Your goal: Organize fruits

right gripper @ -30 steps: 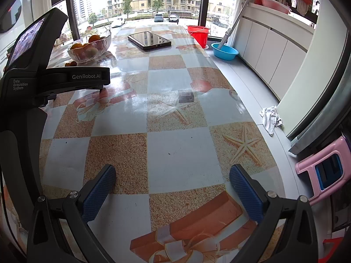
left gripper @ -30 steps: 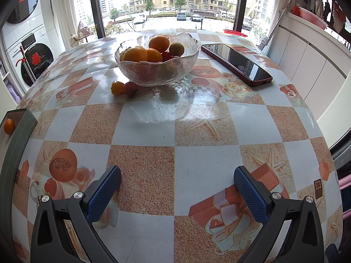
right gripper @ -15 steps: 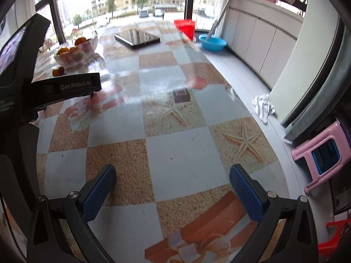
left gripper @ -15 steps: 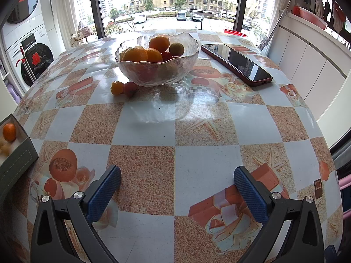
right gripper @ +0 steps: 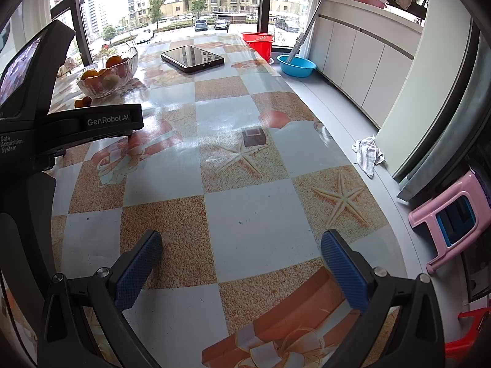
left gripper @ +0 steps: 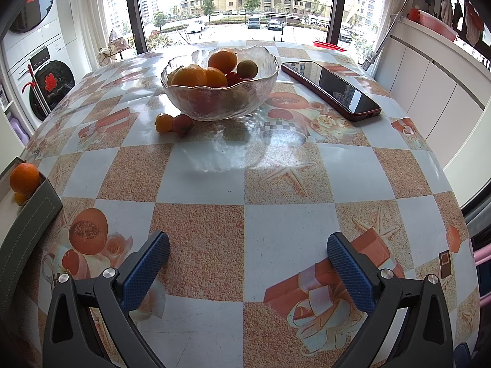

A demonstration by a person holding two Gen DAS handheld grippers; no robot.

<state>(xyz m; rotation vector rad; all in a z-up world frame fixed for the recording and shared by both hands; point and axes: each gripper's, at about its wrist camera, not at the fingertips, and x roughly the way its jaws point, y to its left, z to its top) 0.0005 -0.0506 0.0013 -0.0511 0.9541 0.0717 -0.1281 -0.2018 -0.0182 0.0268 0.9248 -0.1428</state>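
Two grippers, left point(left gripper: 248, 259) and right point(right gripper: 241, 256), both spread wide, empty, above bare tablecloth point(left gripper: 285, 211). Glass fruit bowl point(left gripper: 219, 90) at twelve o'clock from left; two small fruits point(left gripper: 173, 122) touching its base.

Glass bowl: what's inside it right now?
The glass bowl holds three oranges, a green-brown fruit and small red fruits. Whatever lies beneath them is blurred by the textured glass.

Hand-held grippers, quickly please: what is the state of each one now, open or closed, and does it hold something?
Left hand-held gripper: open, holding nothing.
Right hand-held gripper: open, holding nothing.
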